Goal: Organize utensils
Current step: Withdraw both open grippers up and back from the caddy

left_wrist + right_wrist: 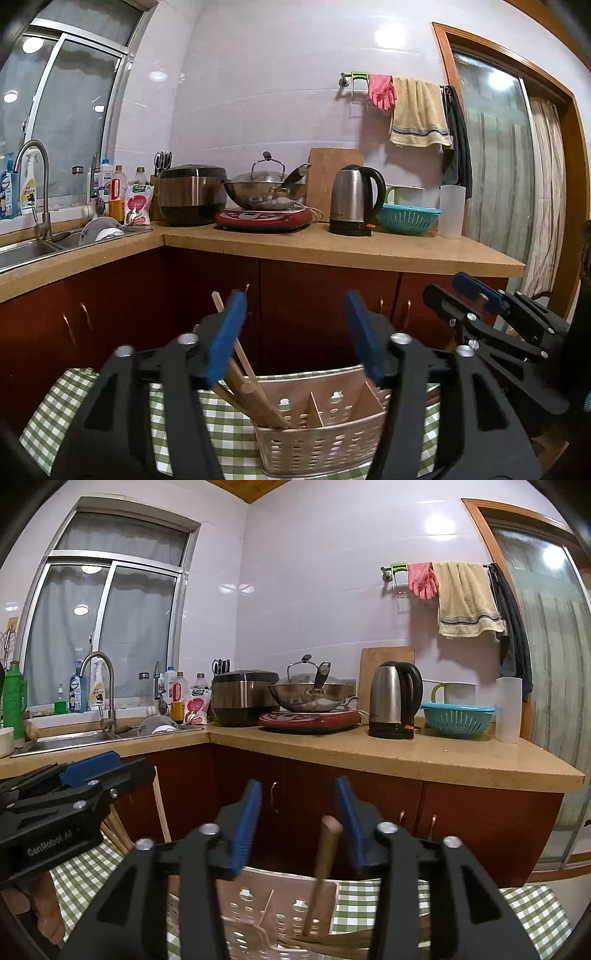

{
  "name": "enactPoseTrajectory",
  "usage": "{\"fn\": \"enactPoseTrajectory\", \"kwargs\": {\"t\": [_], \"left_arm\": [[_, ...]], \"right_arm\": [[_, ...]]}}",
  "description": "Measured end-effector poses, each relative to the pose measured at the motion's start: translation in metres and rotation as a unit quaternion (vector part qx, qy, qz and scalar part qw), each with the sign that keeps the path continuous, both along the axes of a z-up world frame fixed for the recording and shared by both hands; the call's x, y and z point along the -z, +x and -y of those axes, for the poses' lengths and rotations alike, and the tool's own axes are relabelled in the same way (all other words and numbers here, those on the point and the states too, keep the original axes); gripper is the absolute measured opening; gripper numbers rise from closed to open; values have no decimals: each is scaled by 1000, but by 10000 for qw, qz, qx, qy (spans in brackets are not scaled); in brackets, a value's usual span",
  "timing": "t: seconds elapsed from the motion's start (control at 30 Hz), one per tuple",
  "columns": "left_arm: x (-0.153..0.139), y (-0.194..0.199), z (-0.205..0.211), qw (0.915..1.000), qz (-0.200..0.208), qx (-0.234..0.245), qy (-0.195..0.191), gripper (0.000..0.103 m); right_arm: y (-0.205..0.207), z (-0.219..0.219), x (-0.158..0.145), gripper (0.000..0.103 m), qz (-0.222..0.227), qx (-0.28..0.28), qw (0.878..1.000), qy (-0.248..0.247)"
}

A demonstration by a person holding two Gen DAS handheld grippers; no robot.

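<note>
A beige perforated utensil caddy with compartments stands on the green checked cloth. Wooden utensils lean in its left compartment. My left gripper is open above the caddy, holding nothing. In the right wrist view my right gripper is open above the same caddy. A wooden handle stands upright in the caddy between the fingers, near the right one, and touches neither pad. Each gripper shows in the other's view, the right gripper and the left gripper.
The checked cloth covers a table before red-brown cabinets. On the counter stand a rice cooker, a wok on a red cooker, a kettle and a teal colander. A sink lies at the left.
</note>
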State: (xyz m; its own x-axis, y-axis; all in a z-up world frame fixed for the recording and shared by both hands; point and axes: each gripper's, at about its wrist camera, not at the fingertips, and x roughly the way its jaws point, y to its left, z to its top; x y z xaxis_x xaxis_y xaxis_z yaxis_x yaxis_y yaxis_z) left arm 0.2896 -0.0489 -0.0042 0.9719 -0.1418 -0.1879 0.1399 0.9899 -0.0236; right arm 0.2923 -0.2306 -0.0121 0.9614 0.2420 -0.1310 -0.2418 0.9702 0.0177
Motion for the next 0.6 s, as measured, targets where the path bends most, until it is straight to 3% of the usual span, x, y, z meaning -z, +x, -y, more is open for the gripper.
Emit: {"fn": "enactPoseTrajectory", "kwargs": {"t": [0.37, 0.6], "left_arm": [[-8, -14, 4, 9995, 219, -207, 127, 90], [-17, -19, 2, 9984, 268, -460, 188, 96]], "right_arm": [[-12, 11, -8, 83, 82, 265, 9996, 59], [-18, 24, -12, 86, 0, 534, 9985, 139]]}}
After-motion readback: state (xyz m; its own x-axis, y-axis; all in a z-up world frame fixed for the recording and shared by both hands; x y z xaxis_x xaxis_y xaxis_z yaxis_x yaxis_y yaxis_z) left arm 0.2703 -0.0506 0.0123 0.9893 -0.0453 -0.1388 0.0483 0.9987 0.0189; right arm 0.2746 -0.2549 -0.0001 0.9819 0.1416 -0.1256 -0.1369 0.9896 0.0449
